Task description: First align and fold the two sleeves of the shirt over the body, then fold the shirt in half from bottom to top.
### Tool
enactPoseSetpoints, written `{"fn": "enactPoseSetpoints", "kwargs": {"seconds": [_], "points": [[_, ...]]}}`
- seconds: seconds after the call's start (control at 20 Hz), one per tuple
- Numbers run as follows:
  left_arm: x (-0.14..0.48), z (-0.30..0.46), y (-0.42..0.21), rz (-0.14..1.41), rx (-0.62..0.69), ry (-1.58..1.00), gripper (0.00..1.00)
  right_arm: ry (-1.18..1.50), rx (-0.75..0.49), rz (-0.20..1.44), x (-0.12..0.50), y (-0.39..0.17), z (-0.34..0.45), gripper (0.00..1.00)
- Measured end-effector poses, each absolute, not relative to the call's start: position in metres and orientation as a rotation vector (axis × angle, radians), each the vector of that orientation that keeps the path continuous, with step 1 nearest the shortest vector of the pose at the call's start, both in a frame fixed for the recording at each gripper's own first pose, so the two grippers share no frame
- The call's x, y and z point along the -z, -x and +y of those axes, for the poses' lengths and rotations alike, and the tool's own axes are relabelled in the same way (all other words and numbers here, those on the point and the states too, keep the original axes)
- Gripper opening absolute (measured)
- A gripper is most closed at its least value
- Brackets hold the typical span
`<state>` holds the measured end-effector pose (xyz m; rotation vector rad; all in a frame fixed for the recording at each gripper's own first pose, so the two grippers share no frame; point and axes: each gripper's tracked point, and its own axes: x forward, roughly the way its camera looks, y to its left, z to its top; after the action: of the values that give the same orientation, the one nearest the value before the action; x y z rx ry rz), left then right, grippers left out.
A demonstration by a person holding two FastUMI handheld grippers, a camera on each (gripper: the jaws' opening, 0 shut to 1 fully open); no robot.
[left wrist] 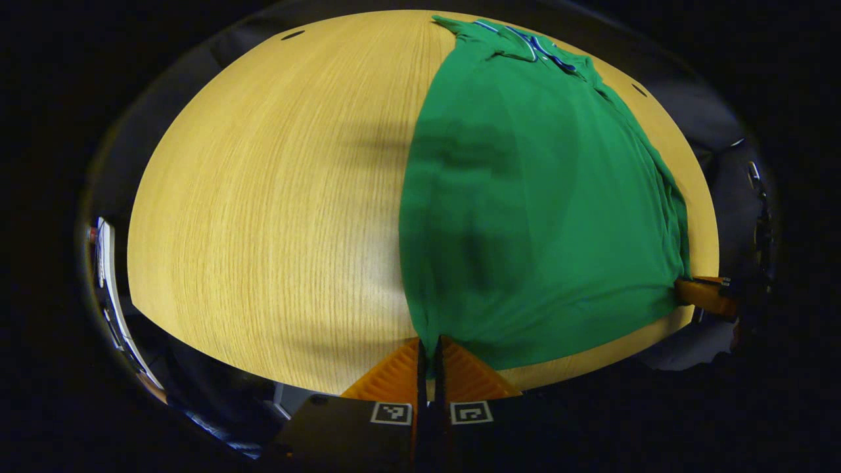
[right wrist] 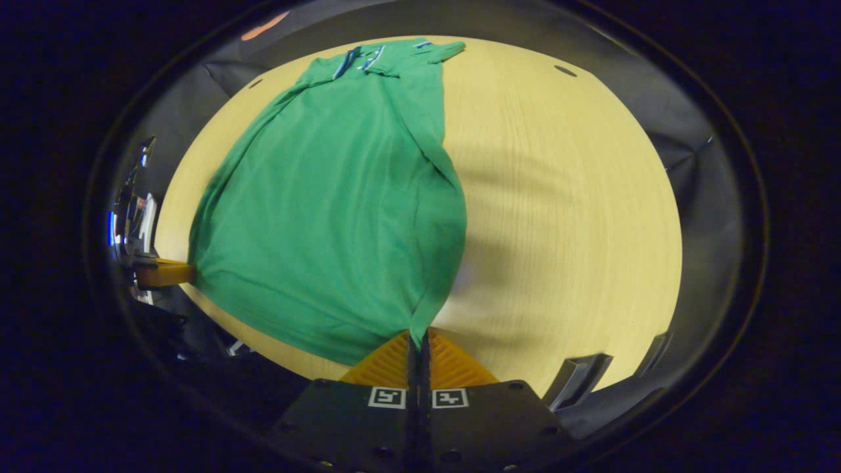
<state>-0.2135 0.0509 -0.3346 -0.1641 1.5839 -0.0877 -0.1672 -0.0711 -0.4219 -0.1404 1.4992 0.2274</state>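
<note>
A green shirt [left wrist: 532, 217] lies lengthwise on the wooden table [left wrist: 263, 217], collar at the far end, its sides folded in over the body. My left gripper [left wrist: 430, 348] is shut on the hem's near left corner. The other gripper [left wrist: 706, 295] holds the hem's right corner in the left gripper view. In the right gripper view the same shirt [right wrist: 335, 210] stretches away across the table [right wrist: 565, 217], and my right gripper [right wrist: 418, 341] is shut on its near right hem corner. The left gripper [right wrist: 164, 272] pinches the far hem corner at the left edge there.
The table's near edge runs just under both grippers. Bare wood lies left of the shirt in the left gripper view and right of it in the right gripper view. Small dark holes [left wrist: 292, 35] mark the table's far corners.
</note>
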Motion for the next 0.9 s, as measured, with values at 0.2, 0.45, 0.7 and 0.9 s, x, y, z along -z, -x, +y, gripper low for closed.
{"fn": "enactPoseSetpoints", "kwargs": {"seconds": [0.2, 0.45, 0.7, 0.9], "points": [[0.321, 0.047, 0.209, 1.583, 0.127, 0.198, 0.06, 0.094, -0.244, 1.491, 0.414, 0.162, -0.069, 0.00], [0.290, 0.041, 0.182, 1.512, 0.196, 0.253, 0.06, -0.017, -0.226, 1.448, 0.389, 0.144, -0.071, 0.00], [0.261, 0.037, 0.133, 1.408, 0.254, 0.206, 0.06, -0.073, -0.224, 1.381, 0.361, 0.116, -0.067, 0.00], [0.232, 0.031, 0.102, 1.324, 0.282, 0.162, 0.06, -0.112, -0.224, 1.298, 0.337, 0.085, -0.059, 0.00]]}}
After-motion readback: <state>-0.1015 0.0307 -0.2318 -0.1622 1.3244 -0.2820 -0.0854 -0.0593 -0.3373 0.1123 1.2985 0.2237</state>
